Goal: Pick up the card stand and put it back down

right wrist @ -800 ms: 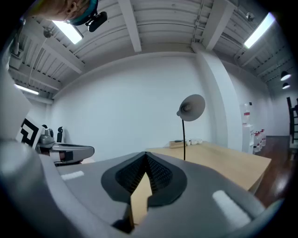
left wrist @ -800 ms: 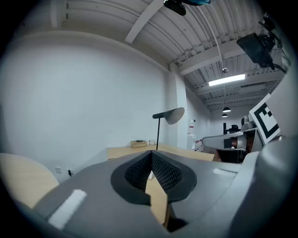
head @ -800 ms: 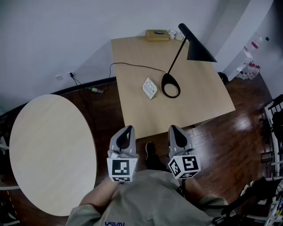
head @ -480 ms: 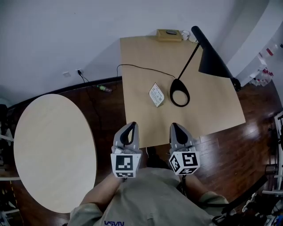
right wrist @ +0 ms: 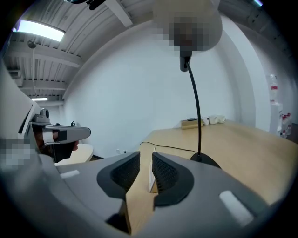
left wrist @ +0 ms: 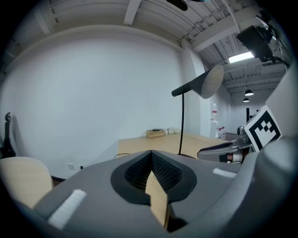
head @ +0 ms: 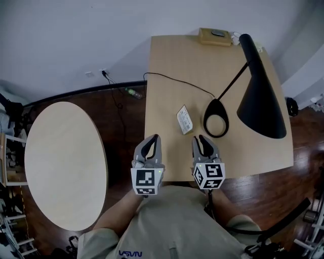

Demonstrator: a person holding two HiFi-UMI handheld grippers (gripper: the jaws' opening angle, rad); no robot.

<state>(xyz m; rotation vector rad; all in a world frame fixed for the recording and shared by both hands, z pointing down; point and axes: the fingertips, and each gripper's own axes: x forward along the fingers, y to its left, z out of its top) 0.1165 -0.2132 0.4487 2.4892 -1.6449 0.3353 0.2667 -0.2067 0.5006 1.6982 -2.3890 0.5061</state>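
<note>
The rectangular table [head: 172, 66] is viewed steeply from overhead, at 12 o'clock. Both gripper views are aimed low across it; the lamp [head: 260, 96] is shared.

Left claw [head: 153, 137] closed, right claw [head: 200, 138] jaws apart — side by side, both pointing forward

An office-like room, plain and sparsely furnished. White walls [head: 76, 35] meet a dark polished wood floor [head: 126, 129]. A square pale-wood bench [head: 172, 60] carries a black desk lamp [head: 260, 101], its cable [head: 177, 81] trailing off the edge near a wall socket [head: 104, 73], and a small card stand [head: 185, 120]. A round pale table [head: 61, 162] stands beside it. Overhead, an open ceiling shows bare beams [left wrist: 132, 7] and strip lights [right wrist: 39, 30].
</note>
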